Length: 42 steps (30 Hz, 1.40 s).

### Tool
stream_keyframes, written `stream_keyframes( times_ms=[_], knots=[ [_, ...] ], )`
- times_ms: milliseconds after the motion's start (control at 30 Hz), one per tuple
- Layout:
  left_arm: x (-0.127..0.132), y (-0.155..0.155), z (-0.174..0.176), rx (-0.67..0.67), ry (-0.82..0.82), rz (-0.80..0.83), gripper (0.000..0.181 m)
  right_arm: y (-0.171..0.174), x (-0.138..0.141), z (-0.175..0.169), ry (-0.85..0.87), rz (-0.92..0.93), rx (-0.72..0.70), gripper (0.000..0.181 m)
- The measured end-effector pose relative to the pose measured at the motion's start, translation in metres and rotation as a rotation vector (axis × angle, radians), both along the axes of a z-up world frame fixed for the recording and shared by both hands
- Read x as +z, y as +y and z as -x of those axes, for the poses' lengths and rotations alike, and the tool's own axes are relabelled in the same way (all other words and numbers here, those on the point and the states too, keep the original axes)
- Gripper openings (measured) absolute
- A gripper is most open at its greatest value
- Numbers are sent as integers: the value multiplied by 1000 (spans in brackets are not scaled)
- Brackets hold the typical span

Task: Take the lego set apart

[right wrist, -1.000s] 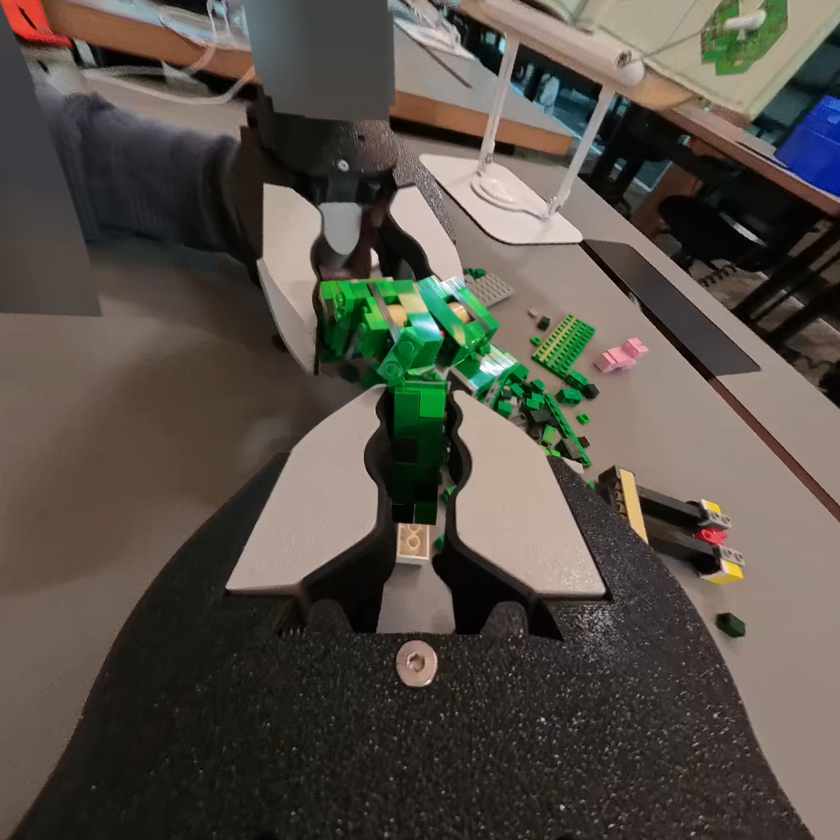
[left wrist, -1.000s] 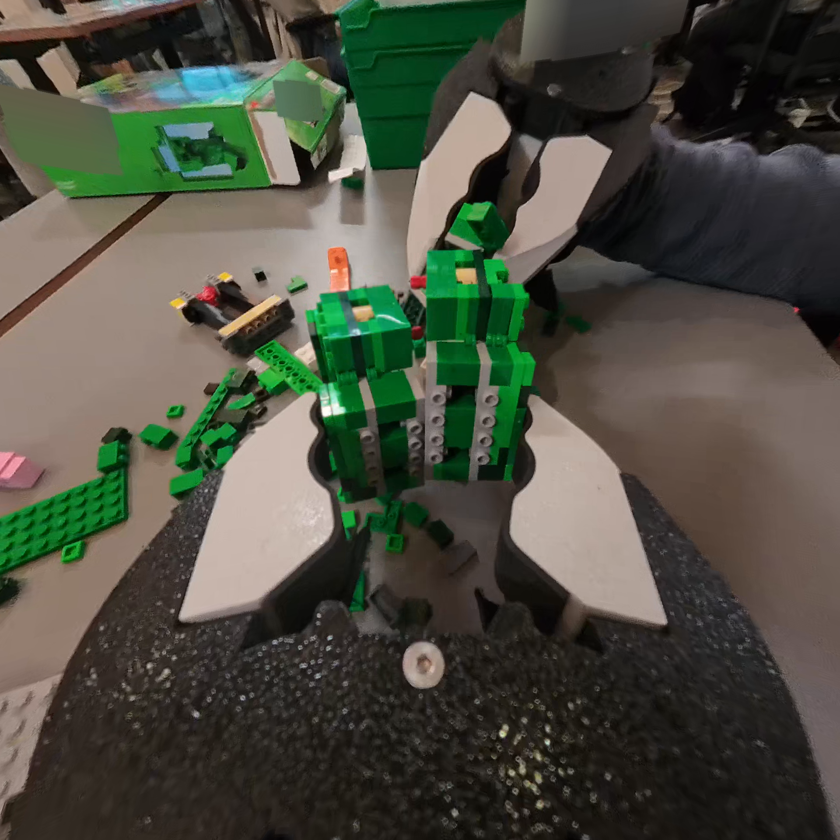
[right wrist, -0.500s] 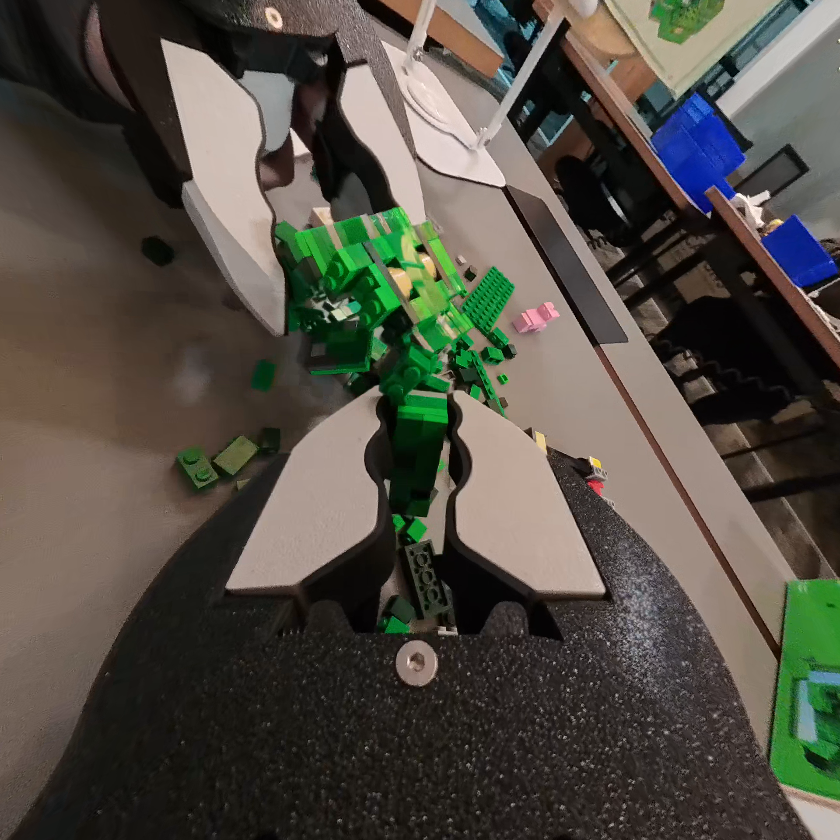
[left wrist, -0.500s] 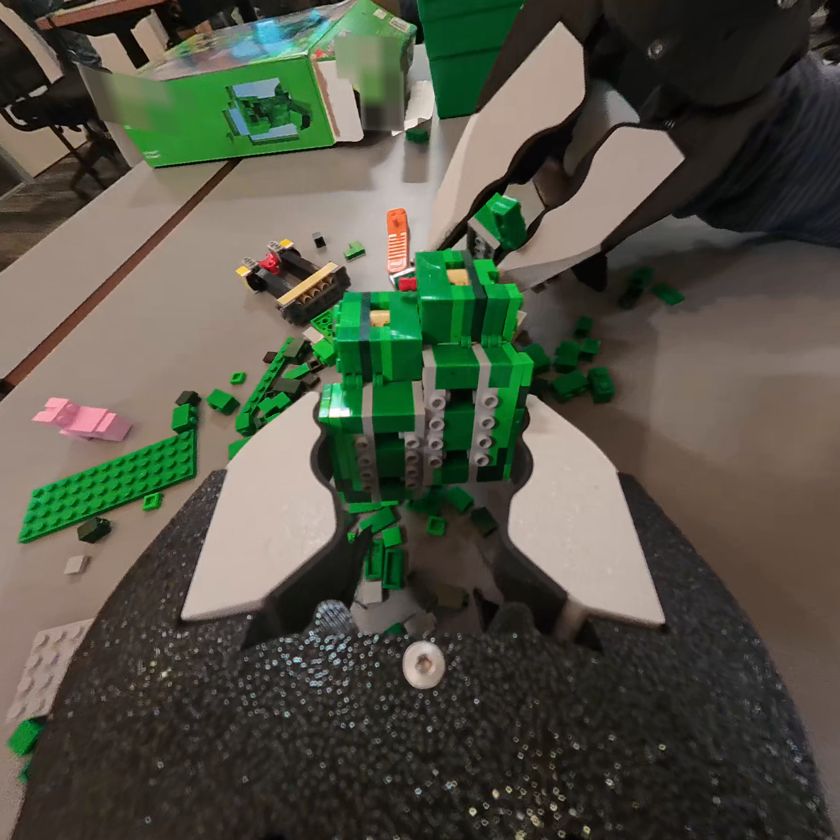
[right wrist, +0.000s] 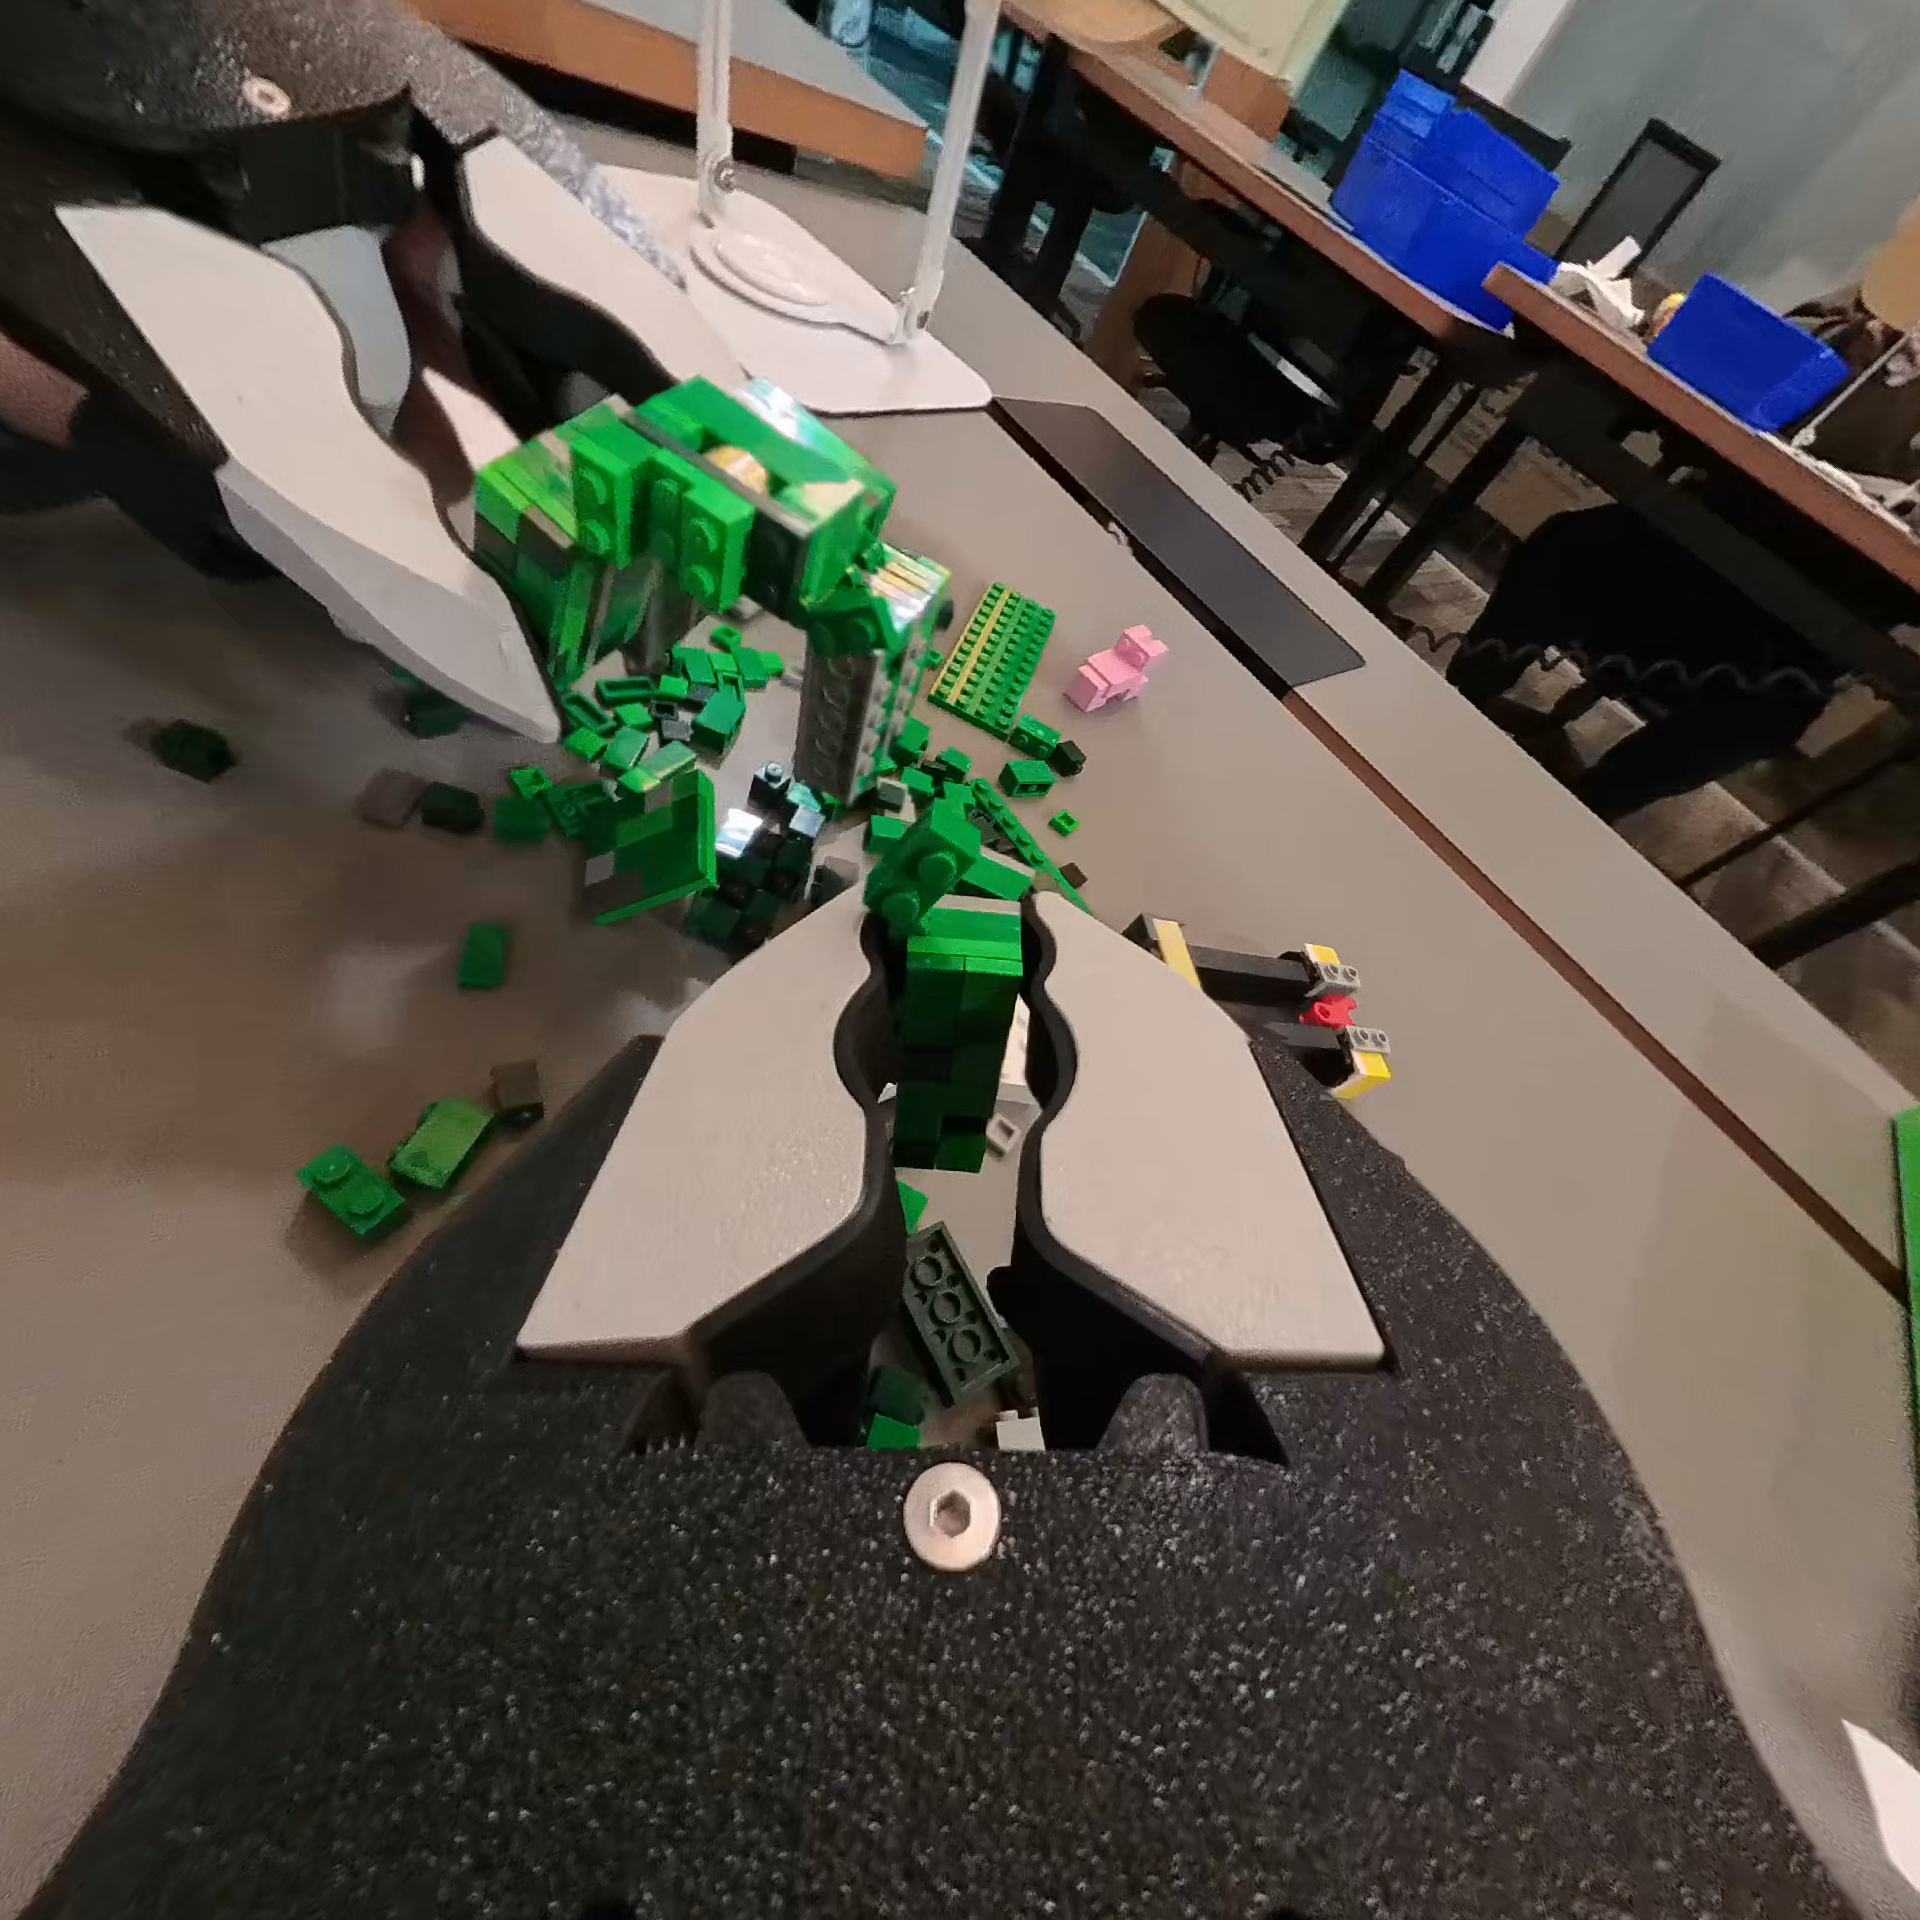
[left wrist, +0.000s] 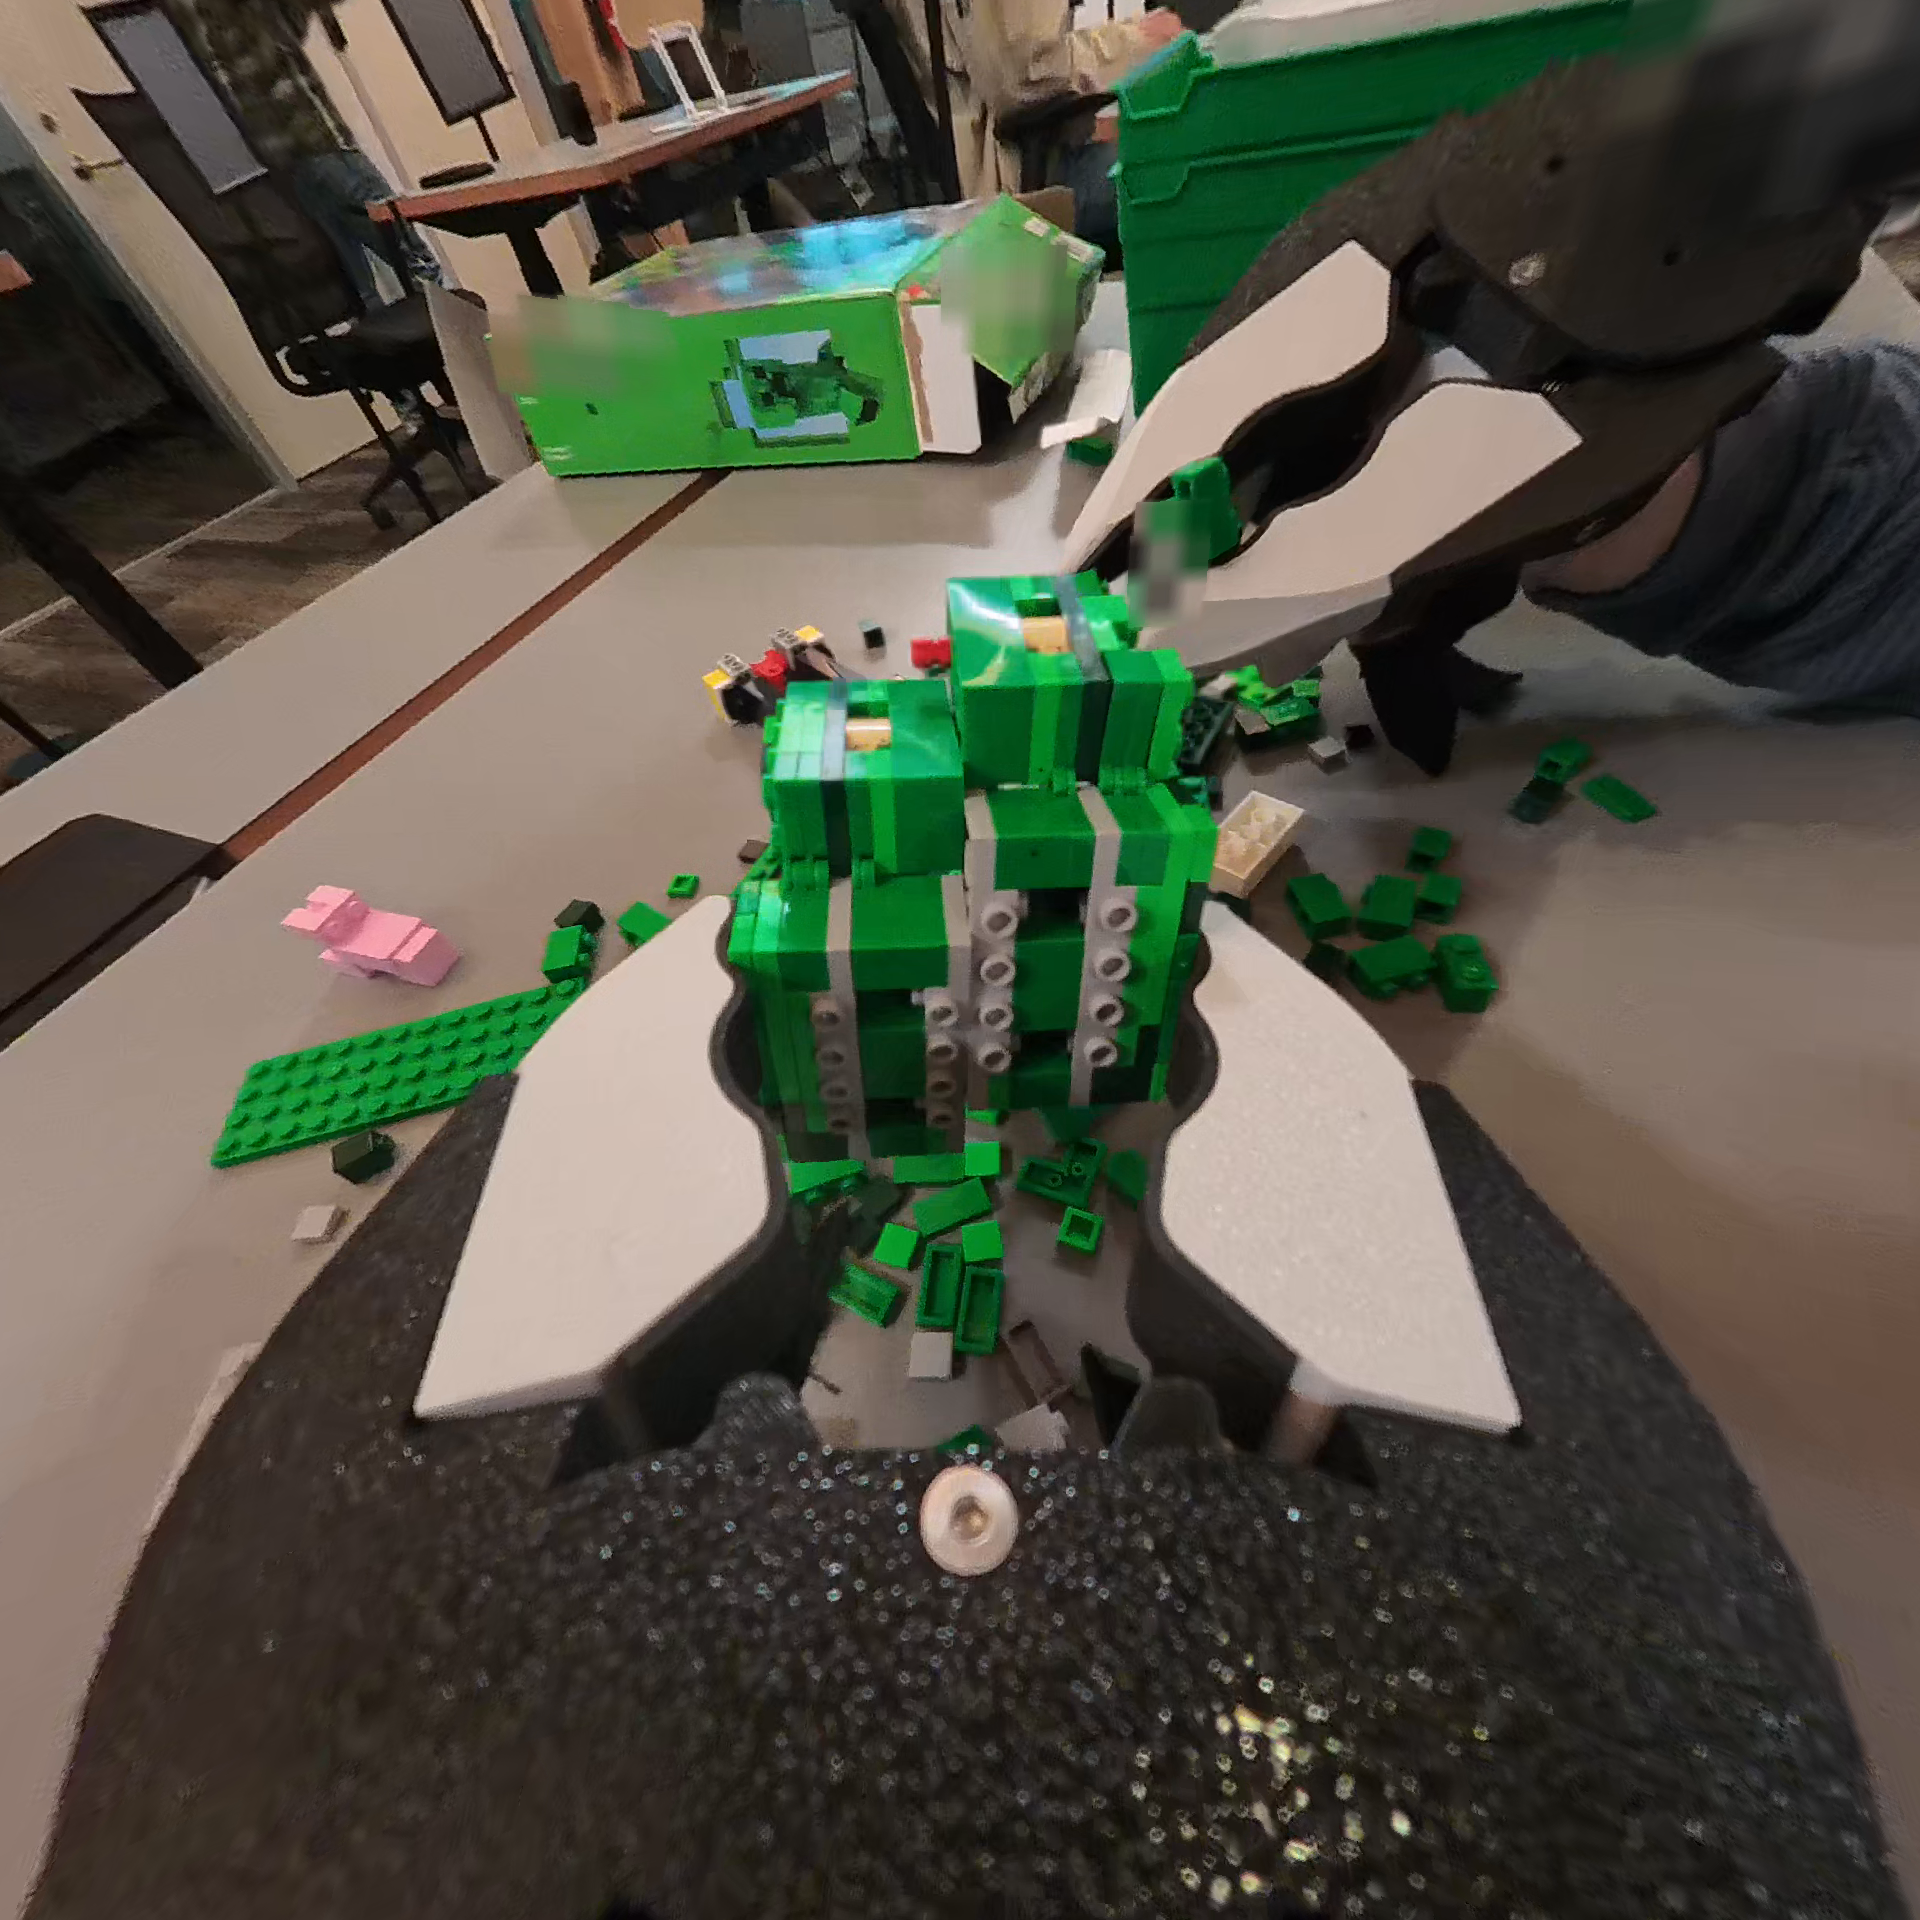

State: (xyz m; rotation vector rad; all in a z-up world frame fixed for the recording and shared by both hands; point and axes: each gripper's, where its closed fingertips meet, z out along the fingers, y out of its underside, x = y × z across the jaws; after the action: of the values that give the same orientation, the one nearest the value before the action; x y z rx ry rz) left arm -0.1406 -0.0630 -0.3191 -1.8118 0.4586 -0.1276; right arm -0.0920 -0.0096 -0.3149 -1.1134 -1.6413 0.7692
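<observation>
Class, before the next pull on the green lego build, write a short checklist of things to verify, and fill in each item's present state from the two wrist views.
1. Left gripper has the green lego build clamped between its fingers: ok.
2. Right gripper is shut on a narrow green piece: ok.
3. That piece is already free of the build: cannot tell; their joint is hidden or blurred in both views.
4. Table near the build is clear: not ok, loose green bricks lie scattered there.
5. Pink pig figure and green baseplate lie apart from both grippers: ok.
</observation>
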Motion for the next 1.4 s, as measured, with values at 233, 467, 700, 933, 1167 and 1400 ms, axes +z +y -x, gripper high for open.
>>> stream_keyframes(
  times_ms=[233, 467, 700, 933, 1167, 1400],
  knots=[
    [12, -1, 12, 39, -112, -48, 76, 7, 8, -2, 53, 91, -16, 20],
    [21, -4, 20, 48, -210, -87, 77, 8, 1, -1, 28, 132, -11, 20],
    [19, -4, 17, 29, -228, -73, 76, 6, -10, 0, -22, 80, -2, 20],
    [15, -3, 6, -19, -235, -47, 76, 1, -19, 2, -71, -1, 9, 20],
    [11, -2, -2, -46, -228, -13, 76, -5, -9, 5, -36, 55, 9, 45],
    [5, -3, -23, -94, -61, 18, 76, -36, 30, 8, 177, -247, 57, 55]
  ],
)
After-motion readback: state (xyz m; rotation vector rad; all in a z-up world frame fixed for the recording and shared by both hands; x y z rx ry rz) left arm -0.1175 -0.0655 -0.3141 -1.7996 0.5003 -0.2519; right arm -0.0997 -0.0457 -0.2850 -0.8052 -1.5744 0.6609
